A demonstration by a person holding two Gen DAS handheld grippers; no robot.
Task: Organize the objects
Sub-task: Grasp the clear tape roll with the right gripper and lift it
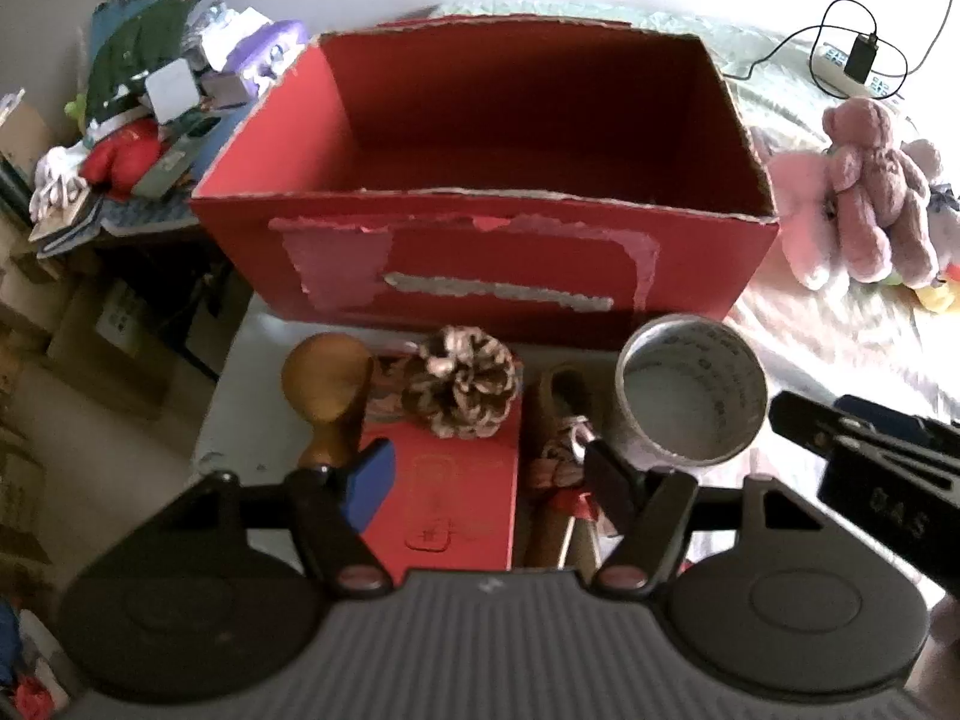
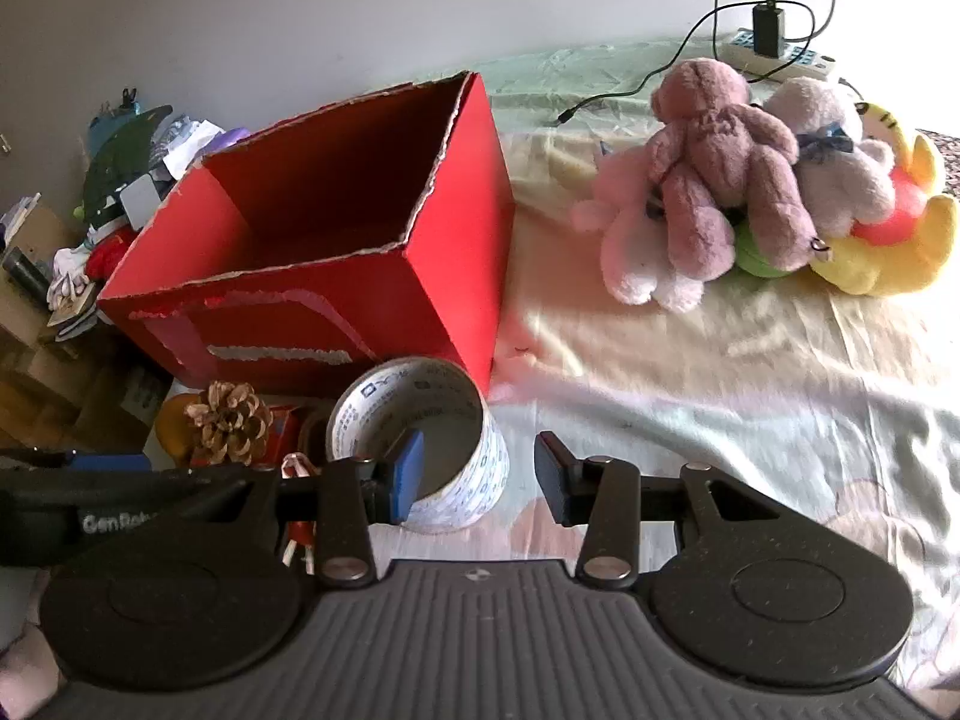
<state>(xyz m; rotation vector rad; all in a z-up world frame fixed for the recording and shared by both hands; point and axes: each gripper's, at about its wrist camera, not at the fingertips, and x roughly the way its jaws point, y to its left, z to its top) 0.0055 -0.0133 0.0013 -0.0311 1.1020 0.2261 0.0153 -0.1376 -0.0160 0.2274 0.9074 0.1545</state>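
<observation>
Both claws released: the left gripper (image 1: 486, 480) over a red packet (image 1: 456, 498), seen only there; the right gripper (image 2: 477, 474) straddles the tape roll's (image 2: 420, 456) wall.

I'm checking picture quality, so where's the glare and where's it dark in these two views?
Left wrist view: the bedsheet washes out white at right, and the red box interior is dim. Right wrist view: sunlight bleaches the sheet below the plush toys, and the box's inside is shadowed.
</observation>
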